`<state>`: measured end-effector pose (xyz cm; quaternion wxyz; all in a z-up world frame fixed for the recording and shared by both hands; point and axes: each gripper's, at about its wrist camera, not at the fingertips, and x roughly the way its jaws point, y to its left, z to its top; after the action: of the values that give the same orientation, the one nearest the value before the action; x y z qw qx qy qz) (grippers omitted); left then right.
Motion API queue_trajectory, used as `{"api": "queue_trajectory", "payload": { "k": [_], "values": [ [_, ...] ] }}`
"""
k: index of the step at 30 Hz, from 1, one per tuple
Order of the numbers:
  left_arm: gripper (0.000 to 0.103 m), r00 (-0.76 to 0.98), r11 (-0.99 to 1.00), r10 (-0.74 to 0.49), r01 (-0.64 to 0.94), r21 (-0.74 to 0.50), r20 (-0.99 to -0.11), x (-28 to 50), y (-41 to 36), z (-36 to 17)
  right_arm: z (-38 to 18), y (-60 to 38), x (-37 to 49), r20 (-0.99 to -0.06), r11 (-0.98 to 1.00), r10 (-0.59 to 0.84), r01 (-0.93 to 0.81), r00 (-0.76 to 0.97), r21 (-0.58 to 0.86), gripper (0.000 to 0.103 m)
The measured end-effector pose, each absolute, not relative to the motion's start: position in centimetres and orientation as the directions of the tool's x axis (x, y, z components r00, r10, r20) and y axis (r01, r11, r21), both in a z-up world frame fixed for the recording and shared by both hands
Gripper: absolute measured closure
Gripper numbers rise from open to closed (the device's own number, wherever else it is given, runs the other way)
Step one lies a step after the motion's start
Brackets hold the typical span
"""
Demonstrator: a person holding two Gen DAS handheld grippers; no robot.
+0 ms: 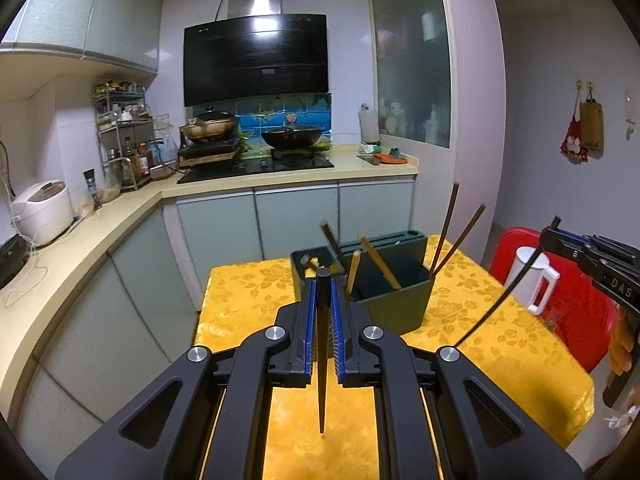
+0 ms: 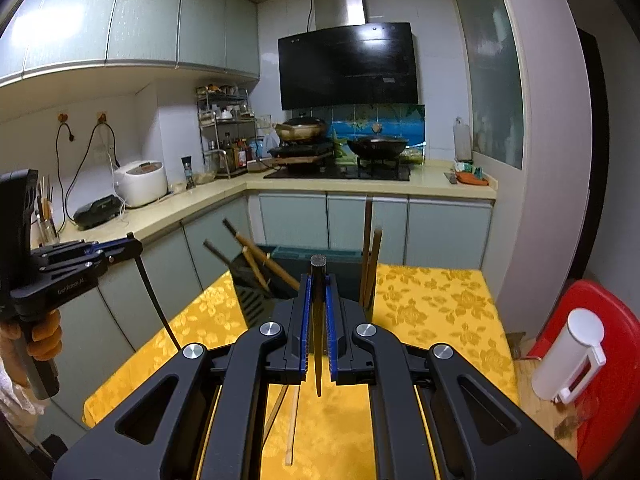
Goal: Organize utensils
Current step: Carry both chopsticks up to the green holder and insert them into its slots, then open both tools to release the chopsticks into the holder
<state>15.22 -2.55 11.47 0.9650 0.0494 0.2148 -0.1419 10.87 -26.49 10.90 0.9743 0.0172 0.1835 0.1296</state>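
Observation:
A dark green utensil holder stands on the yellow-clothed table with several dark and light chopsticks leaning in it; it also shows in the right wrist view. My left gripper is shut on a dark chopstick, held above the table just in front of the holder. My right gripper is shut on another dark chopstick, also near the holder. Two chopsticks lie on the table under the right gripper.
A white jug stands on a red stool to the table's right. A kitchen counter with a rice cooker, a spice rack and a stove with pans runs along the left and back walls.

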Motion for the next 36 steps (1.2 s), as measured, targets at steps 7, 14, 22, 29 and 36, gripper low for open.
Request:
{"api": "queue_trajectory", "payload": {
  "k": [7, 14, 22, 29, 36],
  "values": [
    [0.096, 0.838, 0.930, -0.333, 0.368, -0.003, -0.432, 16.9, -3.8, 15.2, 14.6, -26.7, 12.5, -0.316, 0.963, 0.268, -0.260, 0.910, 0.068, 0.095],
    [0.096, 0.813, 0.905, -0.402, 0.424, -0.045, -0.421, 18.7, -6.1, 19.9, 18.1, -25.8, 14.2, -0.286, 0.966, 0.251, -0.260, 0.925, 0.009, 0.095],
    [0.096, 0.834, 0.904, -0.409, 0.427, -0.038, -0.370, 21.3, -9.0, 24.4, 19.8, -26.6, 16.6, -0.274, 0.971, 0.230, -0.239, 0.934, -0.001, 0.095],
    [0.096, 0.865, 0.922, -0.380, 0.383, -0.057, -0.327, 24.9, -10.6, 26.4, 20.2, -27.0, 18.6, -0.279, 0.974, 0.221, -0.228, 0.934, 0.007, 0.095],
    [0.096, 0.869, 0.941, -0.322, 0.336, -0.030, -0.377, 28.6, -11.8, 23.4, 18.9, -26.9, 20.8, -0.330, 0.975, 0.212, -0.221, 0.920, 0.011, 0.096]
  ]
}}
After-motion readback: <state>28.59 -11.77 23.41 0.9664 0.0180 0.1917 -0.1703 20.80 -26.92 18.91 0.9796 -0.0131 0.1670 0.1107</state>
